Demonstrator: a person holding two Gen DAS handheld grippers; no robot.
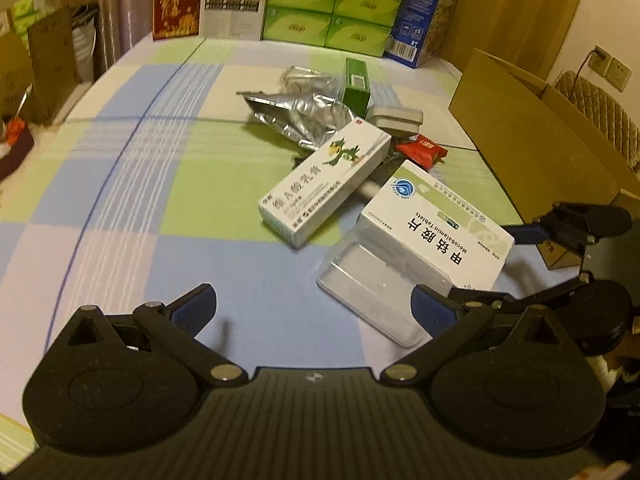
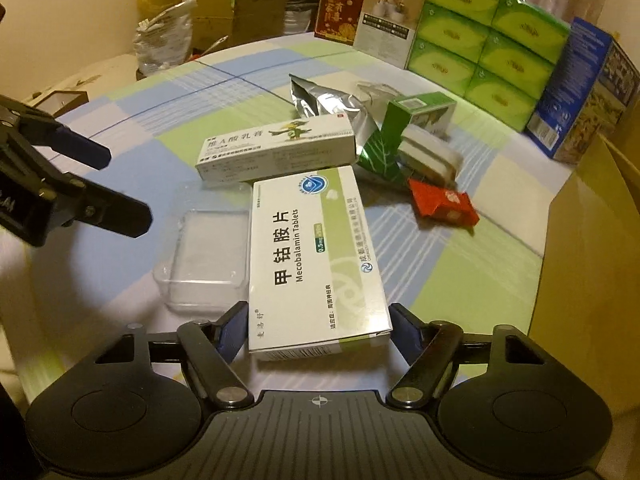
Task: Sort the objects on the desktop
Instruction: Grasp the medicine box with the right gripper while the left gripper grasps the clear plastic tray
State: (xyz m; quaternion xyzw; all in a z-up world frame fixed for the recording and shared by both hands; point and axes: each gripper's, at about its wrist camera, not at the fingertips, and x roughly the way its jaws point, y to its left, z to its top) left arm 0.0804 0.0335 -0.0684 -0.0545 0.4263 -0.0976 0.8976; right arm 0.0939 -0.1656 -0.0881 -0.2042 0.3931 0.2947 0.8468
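**Bench lot: medicine cartons and packets, awaiting sorting**

Nearest item: Mecobalamin Tablets carton [image 2: 316,256], white and green, flat on the checked bench cloth [image 2: 460,280], its near end between the fingers of the right claw [image 2: 318,330]. Fingers stand apart, one just beside each long edge; contact cannot be confirmed. Legible: "Mecobalamin Tablets", "0.5 mg", Chinese title characters.

Handling, judged: light thin card, stiff across its width, crushable if squeezed hard. Best taken across the narrow sides near the end.

Beside it, partly under its left edge: clear plastic tray [image 2: 204,256], probably flimsy and slippery.

Behind: long white ointment carton [image 2: 276,148] with a green cartoon figure, Chinese print only. Further back: crumpled silver foil pouch [image 2: 332,104], green box [image 2: 400,128], red snack wrapper [image 2: 444,204].

Left claw [image 1: 316,312]: fingers wide apart, holding nothing, hovering over the tray's near corner.

Right edge: brown cardboard box [image 1: 532,132], likely the receptacle.
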